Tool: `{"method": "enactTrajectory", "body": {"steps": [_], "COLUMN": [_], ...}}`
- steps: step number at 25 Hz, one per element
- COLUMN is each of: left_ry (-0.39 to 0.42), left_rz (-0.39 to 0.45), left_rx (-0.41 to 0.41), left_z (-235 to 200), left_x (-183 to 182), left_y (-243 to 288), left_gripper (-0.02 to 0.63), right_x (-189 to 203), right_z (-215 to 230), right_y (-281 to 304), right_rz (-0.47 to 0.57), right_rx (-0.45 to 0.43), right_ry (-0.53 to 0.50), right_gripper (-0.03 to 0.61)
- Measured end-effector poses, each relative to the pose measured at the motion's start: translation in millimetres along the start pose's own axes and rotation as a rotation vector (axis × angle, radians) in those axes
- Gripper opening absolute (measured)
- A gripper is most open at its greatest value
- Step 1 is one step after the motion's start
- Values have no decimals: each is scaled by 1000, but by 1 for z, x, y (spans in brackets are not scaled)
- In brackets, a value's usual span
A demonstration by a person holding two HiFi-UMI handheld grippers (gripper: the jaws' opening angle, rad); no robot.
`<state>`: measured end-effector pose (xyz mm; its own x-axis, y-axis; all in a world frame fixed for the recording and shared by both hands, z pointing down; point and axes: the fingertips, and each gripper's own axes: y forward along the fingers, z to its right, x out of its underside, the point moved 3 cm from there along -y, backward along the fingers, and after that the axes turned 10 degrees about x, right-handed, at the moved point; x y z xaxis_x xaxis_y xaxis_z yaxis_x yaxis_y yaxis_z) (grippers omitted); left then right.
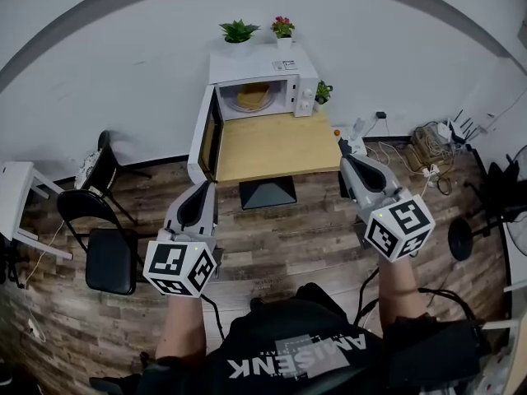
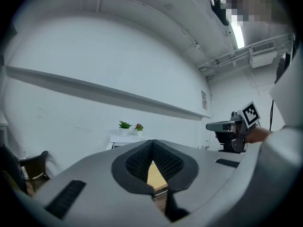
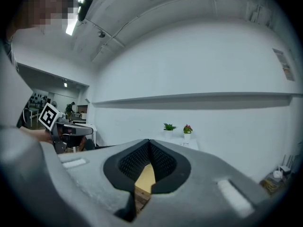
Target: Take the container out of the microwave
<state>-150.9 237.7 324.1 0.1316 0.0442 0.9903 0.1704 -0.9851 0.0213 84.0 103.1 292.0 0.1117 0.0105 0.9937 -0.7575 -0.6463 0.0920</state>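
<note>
A white microwave (image 1: 263, 74) stands at the far end of a wooden table (image 1: 276, 148), its door (image 1: 206, 134) swung wide open to the left. Inside lies a yellowish round container (image 1: 253, 97). My left gripper (image 1: 203, 189) is held level just short of the table's near left corner, its jaws shut with nothing between them (image 2: 152, 143). My right gripper (image 1: 352, 161) hovers by the table's right edge; its pads also meet at the tip with nothing held (image 3: 149, 143). Both point toward the microwave and are well short of it.
Two potted plants (image 1: 239, 31) (image 1: 282, 27) sit on the microwave, and a third small one (image 1: 323, 93) stands beside it. Black chairs (image 1: 99, 237) stand on the left by a white side table (image 1: 16, 192). Cables and a power strip (image 1: 428, 148) lie on the floor at the right.
</note>
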Motion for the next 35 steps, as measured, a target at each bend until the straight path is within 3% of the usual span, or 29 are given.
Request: {"method": "enactTrajectory", "body": {"steps": [6,12,18,22,35], "left_ry": [25,42,95,71,40], "left_rz": [10,14,18,40,-57], "left_rx": [-5,-75,-146,-243,-322], "left_z": [-14,-36,-54,-75,-91], "left_x": [2,-4,-15,-23,-7], "left_y": [4,28,80,114,223], "left_gripper": [2,2,2,2,2], "right_x": [-3,-2,-14,-23,-22], "right_z": [-10,10,50,82,174], "right_y": [15,57,117,162,236], "right_rz": [11,32,72,88,81], "right_rx": [-17,-36,-111,-157,-263], "right_ry": [-26,-6,-32,-44,-48], "right_gripper": [6,6,6,6,6]}}
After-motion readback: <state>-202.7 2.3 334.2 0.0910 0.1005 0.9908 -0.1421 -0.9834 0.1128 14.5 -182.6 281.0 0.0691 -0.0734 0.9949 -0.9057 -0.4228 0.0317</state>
